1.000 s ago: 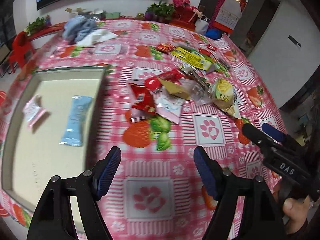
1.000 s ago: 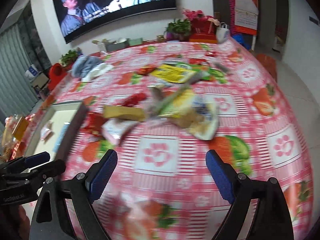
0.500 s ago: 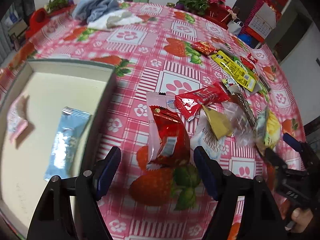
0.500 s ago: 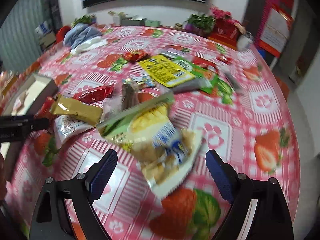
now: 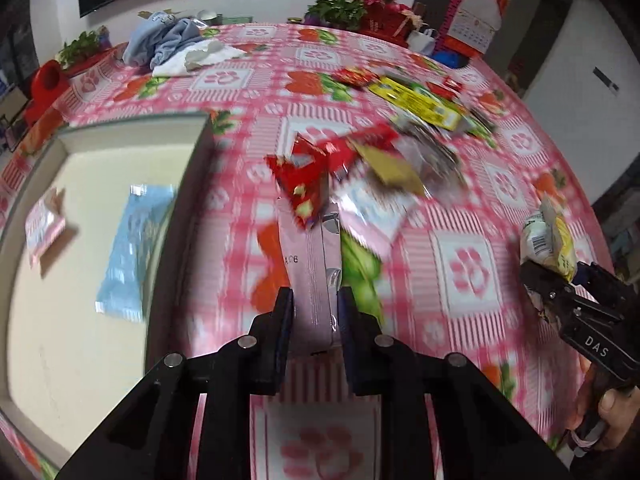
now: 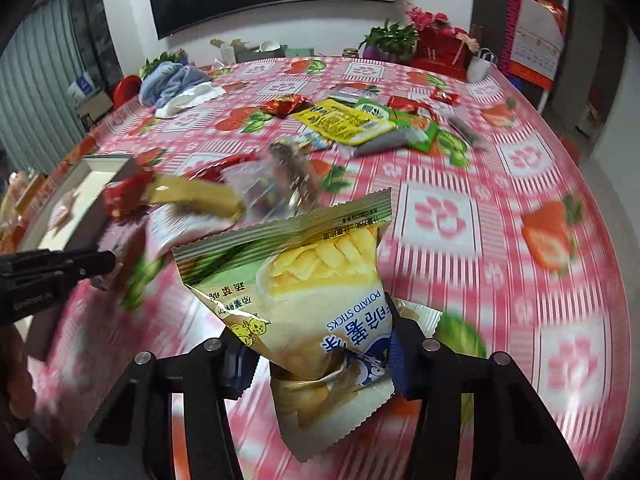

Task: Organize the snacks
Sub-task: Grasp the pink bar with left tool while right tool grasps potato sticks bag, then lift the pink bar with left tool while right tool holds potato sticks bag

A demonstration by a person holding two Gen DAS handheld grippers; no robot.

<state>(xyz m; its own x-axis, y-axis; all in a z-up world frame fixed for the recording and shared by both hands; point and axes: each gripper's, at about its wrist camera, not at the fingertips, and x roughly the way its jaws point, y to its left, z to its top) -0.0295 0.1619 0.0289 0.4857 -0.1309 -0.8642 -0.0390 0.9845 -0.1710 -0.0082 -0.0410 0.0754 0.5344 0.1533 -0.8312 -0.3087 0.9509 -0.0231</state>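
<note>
My left gripper (image 5: 314,312) is shut on a red and pink snack packet (image 5: 308,224), held just right of the shallow beige tray (image 5: 188,216). The tray holds a light blue packet (image 5: 134,248) and a small pink packet (image 5: 44,226). My right gripper (image 6: 316,356) is shut on a yellow-green potato sticks bag (image 6: 304,280), lifted above the tablecloth; it also shows at the right in the left wrist view (image 5: 550,240). A pile of snacks (image 6: 224,196) lies mid-table, including a gold bar (image 6: 192,198) and a clear packet (image 6: 280,184).
Further snacks, with a yellow packet (image 6: 344,122) and green packets (image 6: 420,132), lie at the far side. A blue cloth (image 6: 172,80) lies at the back left. Plants and red boxes (image 6: 420,40) stand at the table's far edge.
Both grippers have closed: the left on the red and pink packet, the right on the potato sticks bag, which is now lifted off the table. Both were open before.
</note>
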